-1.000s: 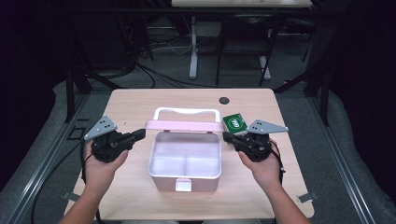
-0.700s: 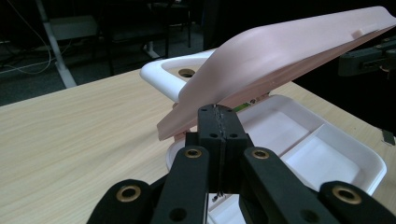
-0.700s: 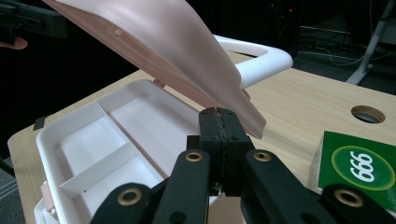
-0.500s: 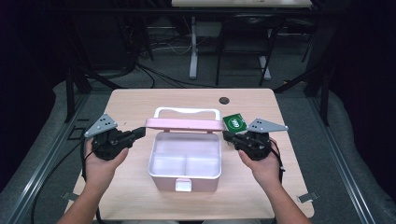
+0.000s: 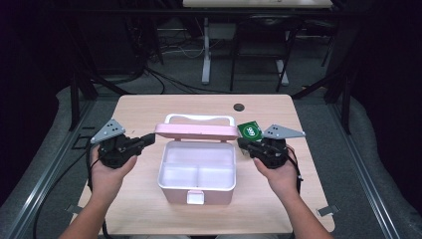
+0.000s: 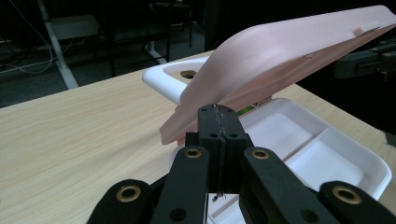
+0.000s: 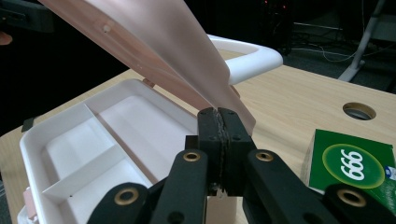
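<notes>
We take the white box [image 5: 197, 172] as our landmark: it sits in the middle of the desk [image 5: 149, 107], open, with its inside split into one long compartment and two smaller ones, all bare white. Its pink lid [image 5: 196, 131] stands raised and tilted over the far edge of the box, hinged at the back, and behind the lid a white handle [image 5: 199, 119] arches over the far side. Our left tongs [image 5: 149, 139] rest just beside the box's left far corner, at the left end of the lid; in the left gripper view [image 6: 218, 112] we see the two black jaws pressed flat together with nothing between them, their tips right at the lower edge of the lid, though we cannot tell whether they touch it. Our right tongs [image 5: 242, 143] sit just beside the box's right far corner, and in the right gripper view [image 7: 218, 113] they too are fully closed on nothing, tips up against the lid's edge. To the right of the box, just behind the right tongs, lies a green packet [image 5: 249, 130] marked 999. Farther back from the box, a round cable hole [image 5: 239, 107] sits in the desk.
</notes>
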The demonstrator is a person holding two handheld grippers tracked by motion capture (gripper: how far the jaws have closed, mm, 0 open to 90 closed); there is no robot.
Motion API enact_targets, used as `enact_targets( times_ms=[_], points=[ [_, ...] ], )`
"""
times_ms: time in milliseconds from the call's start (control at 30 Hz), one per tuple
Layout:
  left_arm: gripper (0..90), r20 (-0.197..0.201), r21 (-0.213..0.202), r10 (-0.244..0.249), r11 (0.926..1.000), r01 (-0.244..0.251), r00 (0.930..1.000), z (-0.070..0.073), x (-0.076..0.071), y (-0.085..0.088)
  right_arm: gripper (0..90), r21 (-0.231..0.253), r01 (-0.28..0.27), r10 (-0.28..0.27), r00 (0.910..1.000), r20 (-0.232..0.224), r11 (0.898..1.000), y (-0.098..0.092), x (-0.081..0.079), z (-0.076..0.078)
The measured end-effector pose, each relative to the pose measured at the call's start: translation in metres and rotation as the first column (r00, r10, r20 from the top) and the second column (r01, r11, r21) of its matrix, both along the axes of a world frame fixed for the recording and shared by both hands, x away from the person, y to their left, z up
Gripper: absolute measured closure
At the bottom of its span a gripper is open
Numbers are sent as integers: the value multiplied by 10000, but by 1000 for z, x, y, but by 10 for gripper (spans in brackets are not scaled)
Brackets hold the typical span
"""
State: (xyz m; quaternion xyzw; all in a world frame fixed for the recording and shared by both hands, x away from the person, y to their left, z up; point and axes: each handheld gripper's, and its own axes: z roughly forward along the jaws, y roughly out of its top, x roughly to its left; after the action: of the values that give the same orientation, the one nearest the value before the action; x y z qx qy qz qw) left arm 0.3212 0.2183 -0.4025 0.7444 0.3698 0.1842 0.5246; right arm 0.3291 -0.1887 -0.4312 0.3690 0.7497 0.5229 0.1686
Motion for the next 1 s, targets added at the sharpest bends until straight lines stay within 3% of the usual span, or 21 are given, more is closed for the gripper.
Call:
enact_targets(
  times_ms=[533, 700, 733, 800, 1000],
  points=[
    [900, -26, -175, 123, 9998, -124, 9999, 13, 21, -5, 883, 27, 337, -336, 9988, -362, 9994, 4, 24, -4],
    [900, -129, -156, 178, 9997, -180, 9998, 12, 28, -7, 891, -20, 605, -606, 9975, -350, 9982, 4, 30, -3],
    [900, -158, -157, 180, 9997, -182, 9997, 11, 29, -7, 891, 263, 229, -218, 9988, -441, 9994, 3, 31, -3],
    [900, -172, -152, 259, 9995, -262, 9995, 10, 31, -6, 892, 140, 515, -508, 9977, -442, 9986, 4, 34, -2],
    [900, -291, -154, 318, 9994, -322, 9991, 3, 32, -4, 897, 227, 651, -639, 9966, -518, 9976, 4, 42, -2]
  ],
)
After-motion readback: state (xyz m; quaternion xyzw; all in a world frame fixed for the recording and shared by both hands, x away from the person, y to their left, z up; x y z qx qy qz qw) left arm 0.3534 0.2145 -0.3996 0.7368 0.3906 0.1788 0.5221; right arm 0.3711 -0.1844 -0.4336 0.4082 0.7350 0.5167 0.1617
